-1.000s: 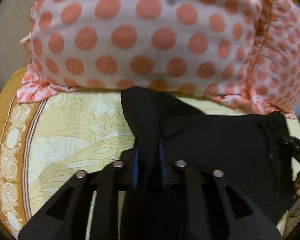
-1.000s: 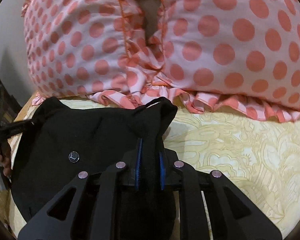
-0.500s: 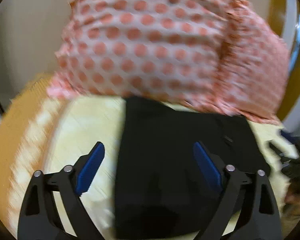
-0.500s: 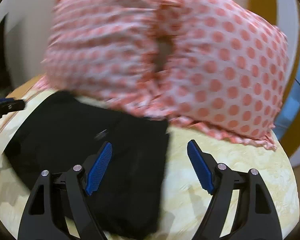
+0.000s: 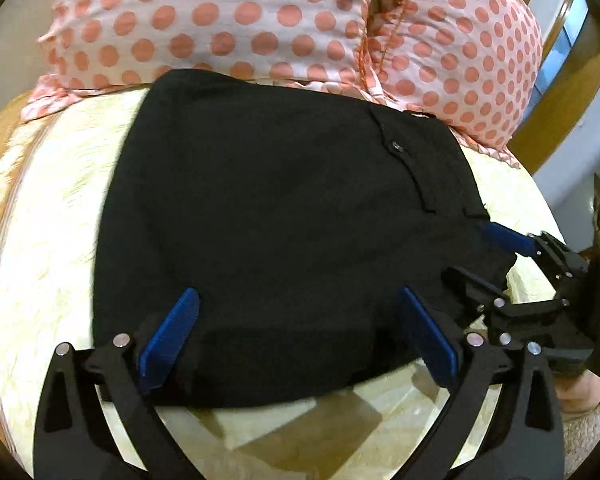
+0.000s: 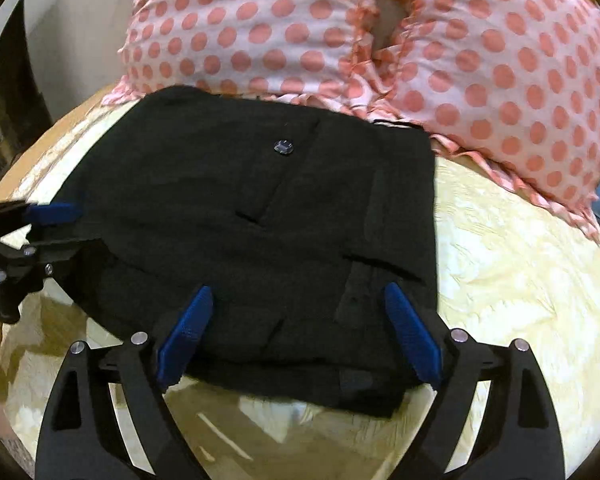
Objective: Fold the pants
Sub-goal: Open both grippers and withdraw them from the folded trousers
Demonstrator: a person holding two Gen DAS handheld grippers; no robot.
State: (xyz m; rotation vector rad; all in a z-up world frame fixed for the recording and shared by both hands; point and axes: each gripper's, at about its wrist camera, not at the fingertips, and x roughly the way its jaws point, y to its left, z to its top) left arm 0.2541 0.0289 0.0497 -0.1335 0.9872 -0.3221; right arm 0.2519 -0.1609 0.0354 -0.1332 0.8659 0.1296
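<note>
Pants lie folded on the bed; my fingers spread wide, empty. Next, I'd judge, smoothing.

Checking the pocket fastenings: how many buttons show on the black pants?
1: a button on the upper middle of the folded pants, near the pillows; others may be folded under.
</note>
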